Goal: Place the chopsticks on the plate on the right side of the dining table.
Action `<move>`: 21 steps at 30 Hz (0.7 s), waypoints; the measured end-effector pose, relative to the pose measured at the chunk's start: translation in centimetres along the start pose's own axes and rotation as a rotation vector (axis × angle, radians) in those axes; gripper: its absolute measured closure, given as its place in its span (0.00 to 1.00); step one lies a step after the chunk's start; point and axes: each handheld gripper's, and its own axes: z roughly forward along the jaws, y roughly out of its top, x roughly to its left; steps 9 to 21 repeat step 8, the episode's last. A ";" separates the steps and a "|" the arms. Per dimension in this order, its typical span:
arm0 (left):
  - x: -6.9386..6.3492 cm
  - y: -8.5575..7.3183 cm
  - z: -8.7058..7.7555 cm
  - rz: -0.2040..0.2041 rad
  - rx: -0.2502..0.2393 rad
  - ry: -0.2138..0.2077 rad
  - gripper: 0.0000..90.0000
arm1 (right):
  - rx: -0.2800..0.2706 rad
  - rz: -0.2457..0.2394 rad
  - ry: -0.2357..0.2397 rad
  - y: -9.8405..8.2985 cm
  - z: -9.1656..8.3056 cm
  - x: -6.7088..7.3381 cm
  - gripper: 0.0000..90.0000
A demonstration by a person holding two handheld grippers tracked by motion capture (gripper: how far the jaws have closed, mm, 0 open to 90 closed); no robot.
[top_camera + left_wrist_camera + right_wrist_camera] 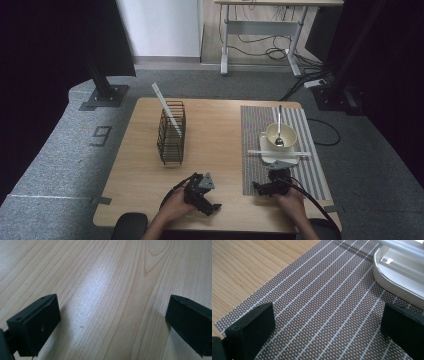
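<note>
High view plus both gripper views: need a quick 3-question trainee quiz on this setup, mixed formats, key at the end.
1. True or false: the left gripper is shut on a chopstick.
2. What lies inside the bowl? A) a fork B) a spoon C) nothing
3. Fill in: the right gripper hovers over the striped ____, near the white plate.

Key
1. False: its jaws stand apart over bare table, holding nothing.
2. B: a spoon rests in the bowl, handle pointing away from the person.
3. Placemat. Its jaws are open too. One white stick lies across the plate; another leans in the wire basket.
</note>
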 end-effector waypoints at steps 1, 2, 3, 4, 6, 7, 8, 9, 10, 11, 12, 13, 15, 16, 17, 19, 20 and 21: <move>0.0 0.0 0.0 0.000 0.000 0.000 0.00 | 0.001 0.000 0.000 0.0 0.0 0.0 0.00; 0.0 0.0 0.0 0.001 0.000 0.000 0.00 | 0.001 -0.001 0.001 0.0 0.0 0.0 0.00; 0.0 0.0 0.0 0.000 0.000 0.000 0.00 | 0.002 0.000 0.001 0.0 0.0 0.0 0.00; 0.0 0.0 0.0 0.000 0.000 0.000 0.00 | 0.002 -0.001 0.001 0.0 0.0 0.0 0.00; 0.0 0.0 0.0 -0.002 -0.001 0.000 0.00 | 0.001 0.001 0.000 0.0 0.0 0.0 0.00; 0.0 0.0 0.0 0.000 0.000 0.000 0.00 | 0.001 0.000 0.000 0.0 0.0 0.0 0.00; 0.0 0.0 0.0 -0.001 -0.001 0.000 0.00 | 0.001 0.001 0.000 0.0 0.0 0.0 0.00; 0.0 0.0 0.0 -0.001 -0.001 0.000 0.00 | 0.001 0.001 0.000 0.0 0.0 0.0 0.00; 0.0 0.0 0.0 -0.001 -0.001 0.000 0.00 | 0.001 0.001 0.000 0.0 0.0 0.0 0.00; 0.0 0.0 0.0 -0.001 -0.001 0.000 0.00 | 0.001 0.001 0.000 0.0 0.0 0.0 0.00; 0.0 0.0 0.0 -0.001 -0.001 0.000 0.00 | 0.001 0.001 0.000 0.0 0.0 0.0 0.00; 0.0 0.0 0.0 -0.001 -0.001 0.000 0.00 | 0.001 0.001 0.000 0.0 0.0 0.0 0.00; 0.0 0.0 0.0 -0.001 -0.001 0.000 0.00 | 0.001 0.001 0.000 0.0 0.0 0.0 0.00; 0.0 0.0 0.0 -0.001 -0.001 0.000 0.00 | 0.001 0.001 0.000 0.0 0.0 0.0 0.00; 0.0 0.0 0.0 -0.001 -0.001 0.000 0.00 | 0.001 0.001 0.000 0.0 0.0 0.0 0.00; 0.0 0.0 0.0 -0.001 -0.001 0.000 0.00 | 0.001 0.001 0.000 0.0 0.0 0.0 0.00; 0.0 0.0 0.0 -0.001 -0.001 0.000 0.00 | 0.001 0.001 0.000 0.0 0.0 0.0 0.00; 0.0 0.0 0.0 -0.001 -0.001 0.000 0.00 | 0.001 0.001 0.000 0.0 0.0 0.0 0.00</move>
